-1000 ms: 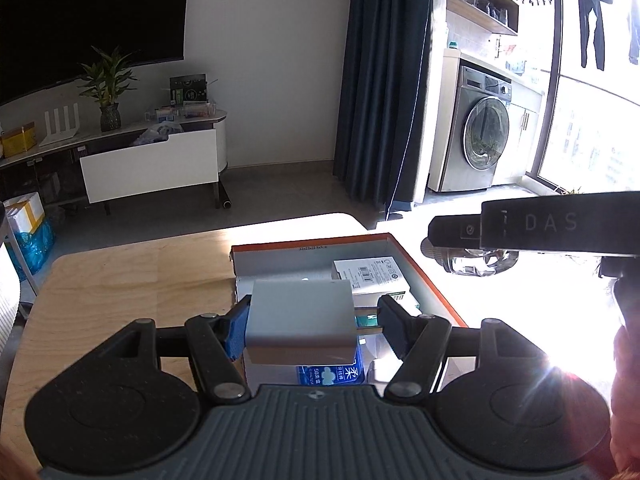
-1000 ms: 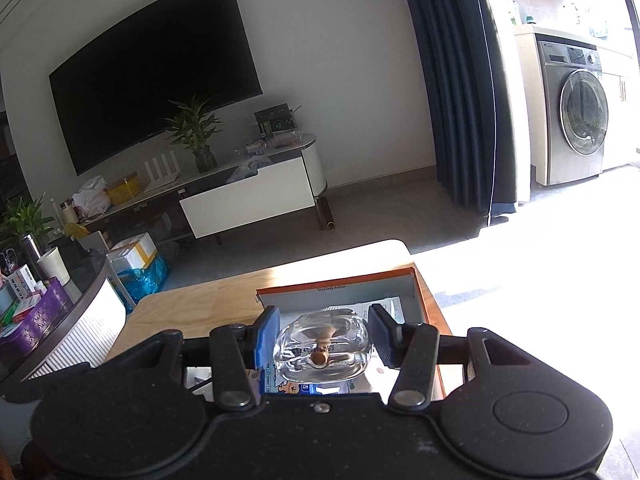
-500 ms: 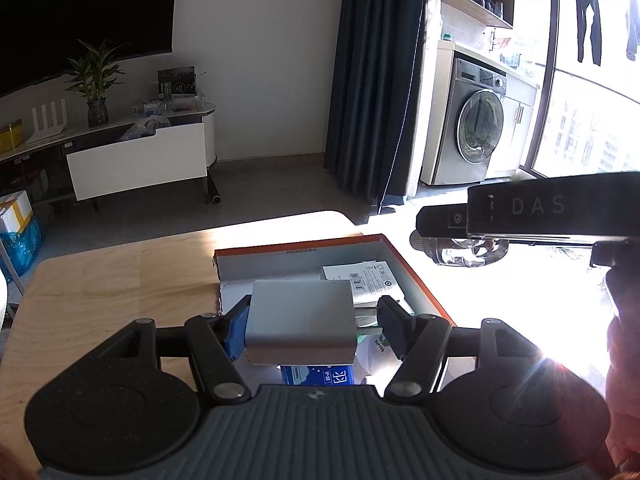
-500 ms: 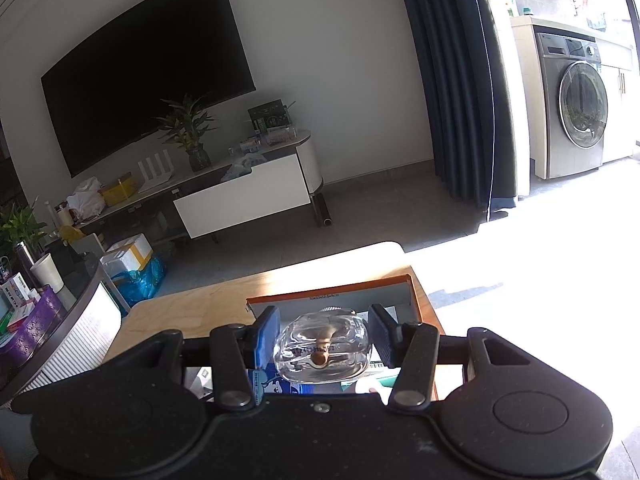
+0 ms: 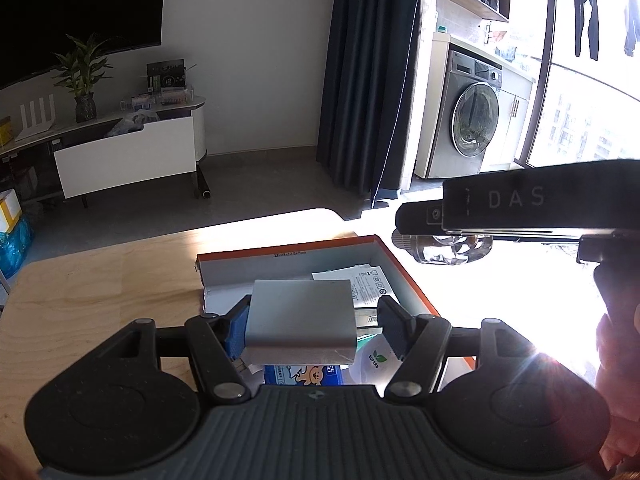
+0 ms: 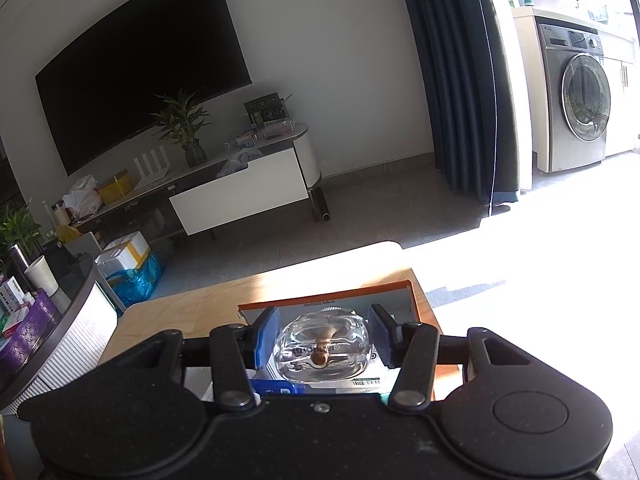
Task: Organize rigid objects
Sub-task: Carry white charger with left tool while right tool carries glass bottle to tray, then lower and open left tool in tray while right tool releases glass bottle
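My left gripper is shut on a flat grey box, held level above an orange-rimmed cardboard tray on the wooden table. The tray holds papers, a blue packet and a white pouch. My right gripper is shut on a clear glass bottle with a brown stopper, above the same tray. In the left wrist view the right gripper reaches in from the right, the bottle under its fingers, just past the tray's far right corner.
A hand holds the right gripper at the frame's right edge, in strong sun glare. A round side table with cups and boxes stands left of the wooden table. A TV stand, a curtain and a washing machine are far behind.
Both grippers drifted a little, still holding their loads. In the left view the tray slid left and the right gripper came nearer. In the right view the tray sank lower.
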The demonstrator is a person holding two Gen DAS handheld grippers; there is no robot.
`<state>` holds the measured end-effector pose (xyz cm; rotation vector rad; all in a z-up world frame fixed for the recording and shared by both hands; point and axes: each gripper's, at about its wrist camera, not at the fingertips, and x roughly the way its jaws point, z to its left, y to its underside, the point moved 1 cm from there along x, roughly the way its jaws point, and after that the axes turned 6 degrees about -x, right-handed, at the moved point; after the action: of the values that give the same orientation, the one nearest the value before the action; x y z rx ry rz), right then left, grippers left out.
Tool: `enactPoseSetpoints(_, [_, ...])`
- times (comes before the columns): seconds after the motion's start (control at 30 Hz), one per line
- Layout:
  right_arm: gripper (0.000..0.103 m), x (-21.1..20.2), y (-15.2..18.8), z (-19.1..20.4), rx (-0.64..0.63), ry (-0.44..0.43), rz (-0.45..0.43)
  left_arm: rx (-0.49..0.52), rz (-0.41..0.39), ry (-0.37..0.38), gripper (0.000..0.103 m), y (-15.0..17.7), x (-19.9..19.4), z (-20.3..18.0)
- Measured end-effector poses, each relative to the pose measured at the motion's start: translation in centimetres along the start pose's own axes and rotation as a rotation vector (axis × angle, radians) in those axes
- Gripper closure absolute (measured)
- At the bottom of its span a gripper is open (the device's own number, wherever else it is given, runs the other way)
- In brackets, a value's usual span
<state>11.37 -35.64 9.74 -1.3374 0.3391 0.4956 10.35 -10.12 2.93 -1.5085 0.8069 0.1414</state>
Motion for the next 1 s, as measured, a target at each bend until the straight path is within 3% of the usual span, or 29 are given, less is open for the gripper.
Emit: enactPoseSetpoints(1.0, [0.043, 5.5, -1.0, -0.8, 0.000, -0.021, 0.082, -0.015, 0.069, 0.037, 0.037, -0.3, 3.6, -0.3])
